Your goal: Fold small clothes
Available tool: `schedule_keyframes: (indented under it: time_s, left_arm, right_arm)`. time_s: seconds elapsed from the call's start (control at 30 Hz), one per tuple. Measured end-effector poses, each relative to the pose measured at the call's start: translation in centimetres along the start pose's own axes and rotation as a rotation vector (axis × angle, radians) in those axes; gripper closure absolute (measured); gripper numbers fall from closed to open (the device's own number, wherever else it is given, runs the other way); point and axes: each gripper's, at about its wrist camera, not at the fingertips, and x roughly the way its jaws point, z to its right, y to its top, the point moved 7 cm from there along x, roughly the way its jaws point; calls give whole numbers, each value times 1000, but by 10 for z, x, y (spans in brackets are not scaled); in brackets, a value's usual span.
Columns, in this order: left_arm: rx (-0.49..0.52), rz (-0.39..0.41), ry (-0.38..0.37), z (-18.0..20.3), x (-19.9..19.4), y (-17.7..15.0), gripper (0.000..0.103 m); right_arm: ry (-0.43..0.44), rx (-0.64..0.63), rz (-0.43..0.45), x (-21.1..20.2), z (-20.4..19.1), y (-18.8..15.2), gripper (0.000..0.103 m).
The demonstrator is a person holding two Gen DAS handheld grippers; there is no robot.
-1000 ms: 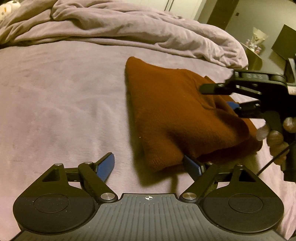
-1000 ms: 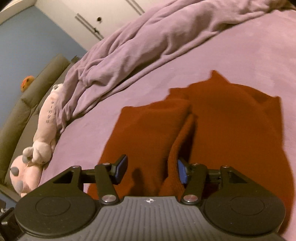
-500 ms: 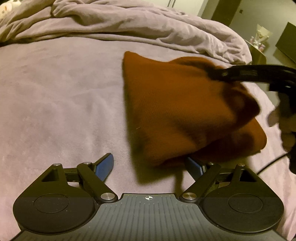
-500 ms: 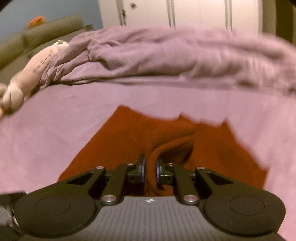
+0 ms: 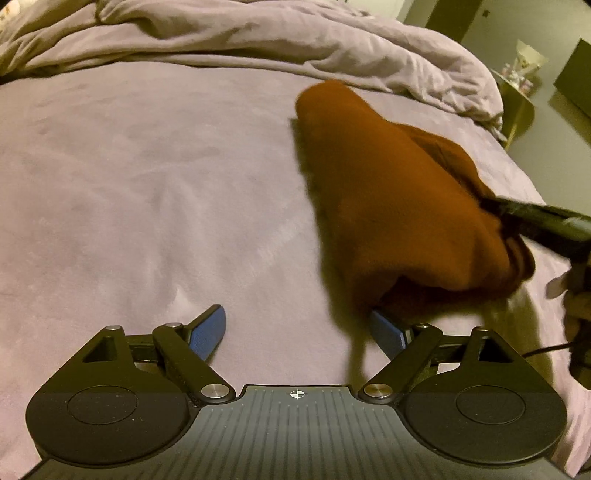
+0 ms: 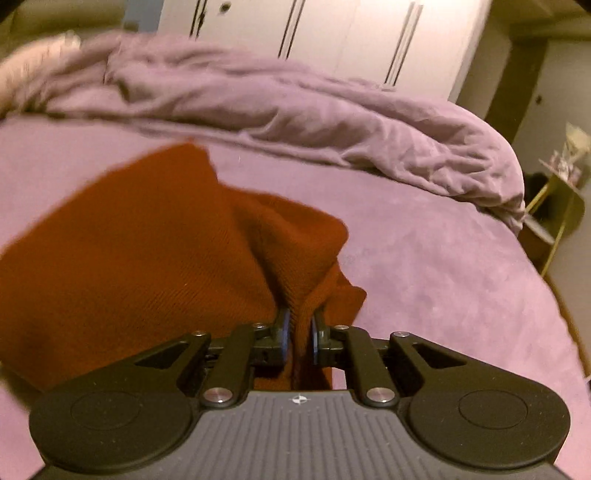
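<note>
A rust-brown knitted garment [image 5: 391, 206] lies on the purple bed sheet [image 5: 147, 192], partly lifted and blurred at its right side. It also shows in the right wrist view [image 6: 147, 258]. My right gripper [image 6: 298, 334] is shut on a bunched fold of this garment and holds it up off the sheet; it shows at the right edge of the left wrist view [image 5: 535, 221]. My left gripper [image 5: 295, 328] is open and empty, low over the sheet, with its right finger [image 5: 388, 332] by the garment's near edge.
A crumpled purple duvet [image 5: 258, 33] lies along the far side of the bed, also in the right wrist view [image 6: 295, 110]. White wardrobe doors [image 6: 332, 37] stand behind. A small gold side table [image 6: 557, 199] stands past the bed's right edge.
My right gripper closed on a fold of the brown garment and has pulled it up and to the right. The garment shifted right across the sheet. My left gripper stayed open and in place.
</note>
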Motion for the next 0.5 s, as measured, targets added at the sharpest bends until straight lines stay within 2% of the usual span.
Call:
schedule_keyframes:
  time_s: [0.07, 0.13, 0.2, 0.3, 0.37, 0.43, 0.5]
  left_arm:
    - [-11, 6, -18, 4, -6, -2, 13]
    - [-35, 28, -55, 7, -14, -4, 13]
    - [-52, 53, -81, 10, -20, -5, 13]
    - [-4, 60, -9, 17, -15, -5, 13]
    - [28, 75, 28, 23, -10, -3, 13]
    - [47, 56, 70, 26, 0, -2, 14]
    - [34, 66, 75, 28, 3, 1, 14]
  right_arm:
    - [0, 136, 36, -22, 13, -1, 75]
    - [49, 313, 86, -49, 26, -12, 63]
    - [138, 480, 85, -67, 33, -32, 61]
    - [308, 676, 31, -73, 28, -59, 59]
    - [354, 751, 22, -70, 26, -68, 58]
    - [397, 818, -9, -61, 26, -72, 57]
    - [428, 911, -38, -54, 29, -77, 57]
